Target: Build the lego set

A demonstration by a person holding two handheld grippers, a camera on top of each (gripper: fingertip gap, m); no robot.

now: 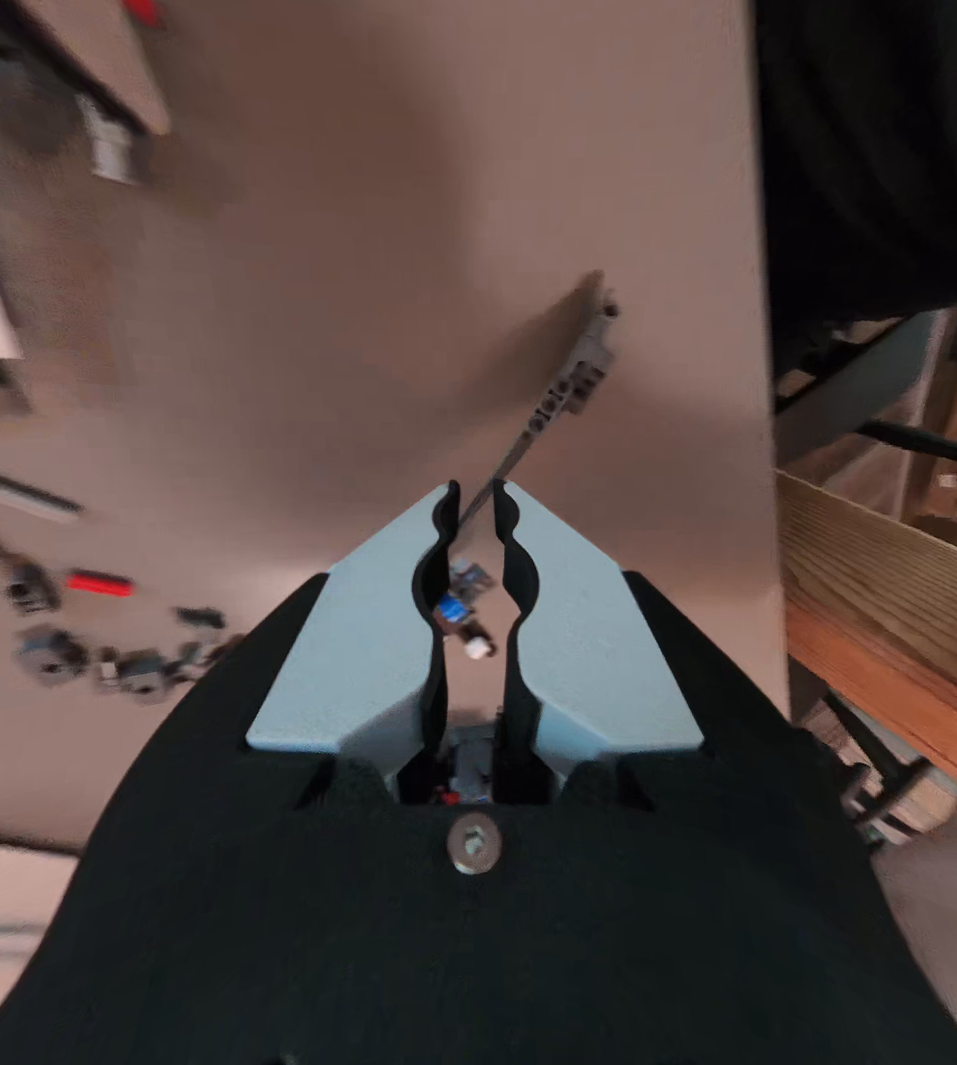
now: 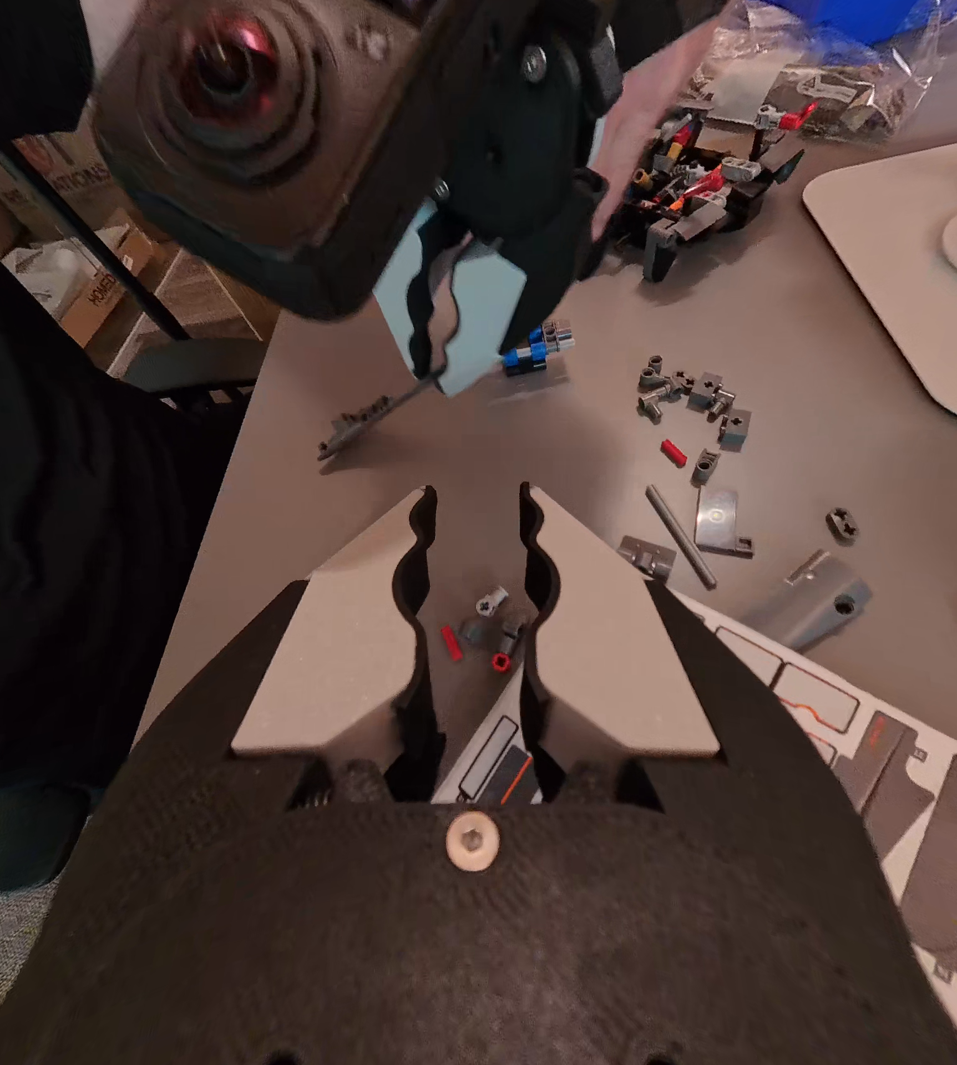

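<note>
My left gripper [image 1: 475,490] is shut on a thin dark axle [image 1: 513,458] that carries a grey beam assembly [image 1: 577,374] at its far end. The right wrist view shows this gripper [image 2: 430,374] holding the assembly [image 2: 355,423] tilted, low over the table near its left edge. My right gripper [image 2: 477,490] is open and empty above the table. Between its fingers lie a red pin [image 2: 451,641], a grey connector [image 2: 490,602] and a red bush [image 2: 500,661]. A partly built dark model [image 2: 689,184] stands at the back.
A small blue and black assembly [image 2: 533,348] sits behind the left gripper. Grey connectors [image 2: 689,397], a grey axle [image 2: 680,536] and panels lie to the right. An instruction sheet [image 2: 810,720], a white pad [image 2: 896,259], a parts bag [image 2: 798,75] and a wooden box [image 1: 879,605] surround them. My right fingertips sit around 11 centimeters from my left ones.
</note>
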